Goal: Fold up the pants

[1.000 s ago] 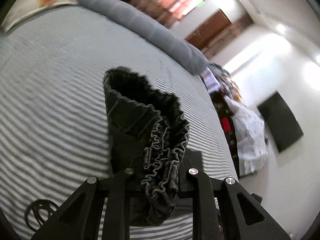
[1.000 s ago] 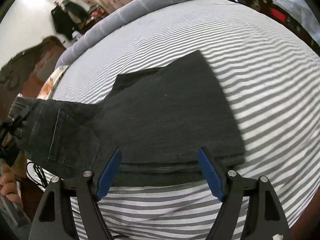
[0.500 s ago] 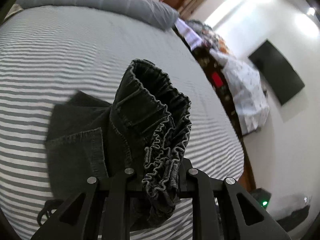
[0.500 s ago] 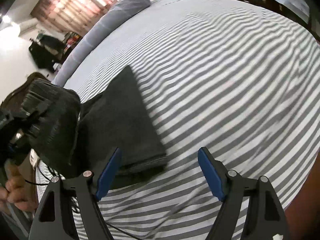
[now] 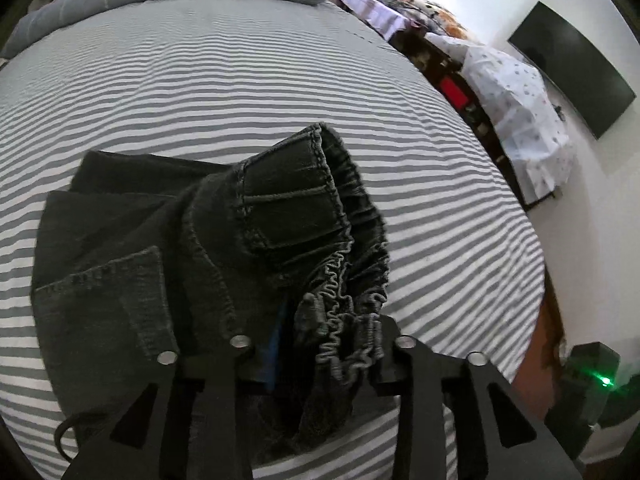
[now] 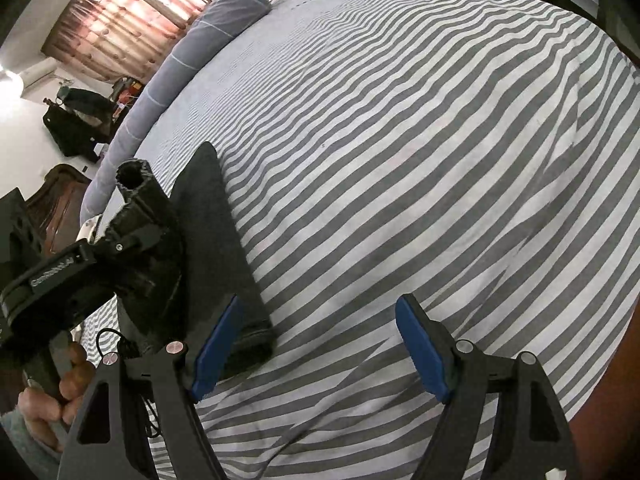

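Since the earlier frames the left gripper (image 5: 320, 344) had carried the waistband end of the pants (image 5: 192, 248) across and down over the folded legs lying on the bed (image 5: 280, 80), and its fingers (image 5: 240, 354), clenched on the bunched elastic a moment before, were now opening. The gathered waistband (image 5: 344, 312) still sat between them, and a strip of blue pad showed beside it, so the cloth looked loosened rather than pinched. In the right wrist view the same gripper (image 6: 132, 240) stood over the pants (image 6: 216, 240) with the waistband rising as a dark tube above it, a hand (image 6: 60, 384) on its handle. The right gripper (image 6: 320, 344) had swung away to the side; its fingers (image 6: 216, 344) were spread wide with nothing between them, one blue pad just over the near edge of the folded legs.

Judged from this, the fold of the top half over the legs was being laid down, and a release was under way; smoothing probably remained.

The pants were dark washed denim with an elastic, ruffled waistband, a back pocket with pale stitching, and heavy seams. They lay near the front edge of the striped bed, the lower layers flat and square, the upper part still humped and creased.
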{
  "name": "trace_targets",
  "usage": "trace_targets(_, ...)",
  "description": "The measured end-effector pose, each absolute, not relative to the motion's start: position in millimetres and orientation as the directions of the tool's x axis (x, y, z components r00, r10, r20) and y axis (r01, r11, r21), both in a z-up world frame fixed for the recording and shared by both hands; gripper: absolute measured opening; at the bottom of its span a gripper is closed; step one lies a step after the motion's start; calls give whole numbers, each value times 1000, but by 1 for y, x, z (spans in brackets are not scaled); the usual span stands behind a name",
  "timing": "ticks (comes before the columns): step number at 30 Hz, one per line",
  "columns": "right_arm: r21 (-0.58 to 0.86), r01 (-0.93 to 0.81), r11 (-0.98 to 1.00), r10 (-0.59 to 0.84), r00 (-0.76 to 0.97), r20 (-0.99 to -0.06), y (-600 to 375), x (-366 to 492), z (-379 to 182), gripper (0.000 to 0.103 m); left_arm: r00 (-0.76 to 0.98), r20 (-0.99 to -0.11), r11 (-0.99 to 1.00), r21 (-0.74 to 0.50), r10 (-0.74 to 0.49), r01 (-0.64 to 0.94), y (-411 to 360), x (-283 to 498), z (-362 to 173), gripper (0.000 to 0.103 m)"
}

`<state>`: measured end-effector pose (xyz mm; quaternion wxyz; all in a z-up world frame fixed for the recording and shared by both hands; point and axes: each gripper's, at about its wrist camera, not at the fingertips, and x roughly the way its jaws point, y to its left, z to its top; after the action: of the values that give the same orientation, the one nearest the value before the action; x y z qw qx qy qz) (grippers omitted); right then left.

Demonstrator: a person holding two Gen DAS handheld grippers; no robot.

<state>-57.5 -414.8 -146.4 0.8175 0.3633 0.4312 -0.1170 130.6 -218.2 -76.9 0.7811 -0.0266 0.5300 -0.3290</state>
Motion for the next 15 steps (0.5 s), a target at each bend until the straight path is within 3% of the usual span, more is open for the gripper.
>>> trace_targets(2, 487, 507, 711, 113, 601, -791, -416, -59, -145, 77, 209, -807, 775, -405, -553, 486, -214, 129, -73, 53)
trace_targets(6, 478, 502, 720, 98, 609, -787, -416, -58, -138, 77, 217, -782, 751, -420, -585, 510, -194, 121, -58, 61)
trace_targets(10, 463, 465, 755, 88, 628, -773, -404, -54, -121, 77, 258, -772, 757, -396, -581, 520, -160, 110, -44, 64)
trace_targets(15, 471, 330, 819, 147, 672, -726, -369, -37, -94, 74, 362, -812, 842, -265, -457, 470, -109, 112, -52, 66)
